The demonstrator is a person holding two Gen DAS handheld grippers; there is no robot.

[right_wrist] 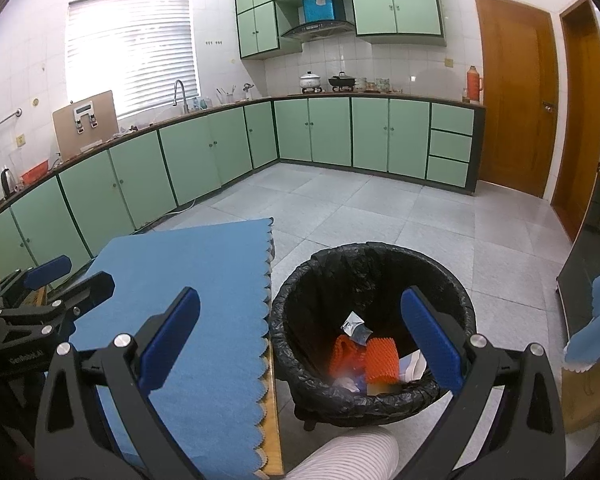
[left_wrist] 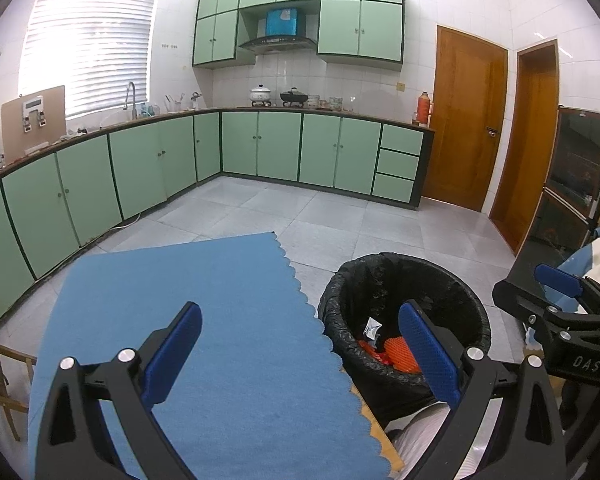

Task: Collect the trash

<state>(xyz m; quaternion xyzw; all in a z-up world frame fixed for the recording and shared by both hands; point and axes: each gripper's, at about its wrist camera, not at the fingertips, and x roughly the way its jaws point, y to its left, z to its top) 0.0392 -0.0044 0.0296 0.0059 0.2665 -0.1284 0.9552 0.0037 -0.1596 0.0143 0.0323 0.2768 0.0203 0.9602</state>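
Observation:
A bin lined with a black bag [left_wrist: 404, 280] [right_wrist: 372, 268] stands on the floor to the right of a table covered with a blue cloth [left_wrist: 204, 320] [right_wrist: 204, 280]. Inside lie orange foam netting [right_wrist: 382, 362] [left_wrist: 400, 354], a small silver wrapper [right_wrist: 354, 324] [left_wrist: 371, 327] and other scraps. My left gripper [left_wrist: 300, 348] is open and empty above the cloth's right edge. My right gripper [right_wrist: 300, 340] is open and empty above the bin's near left rim. Each gripper shows in the other's view, the right one [left_wrist: 564, 300] and the left one [right_wrist: 48, 280].
Green cabinets [right_wrist: 204, 152] run along the left and far walls under a counter with a sink, pots and a thermos. Two wooden doors [right_wrist: 516, 92] are at the right. A dark glass cabinet [left_wrist: 576, 176] stands at the right. Grey floor tiles [right_wrist: 380, 216] lie beyond the bin.

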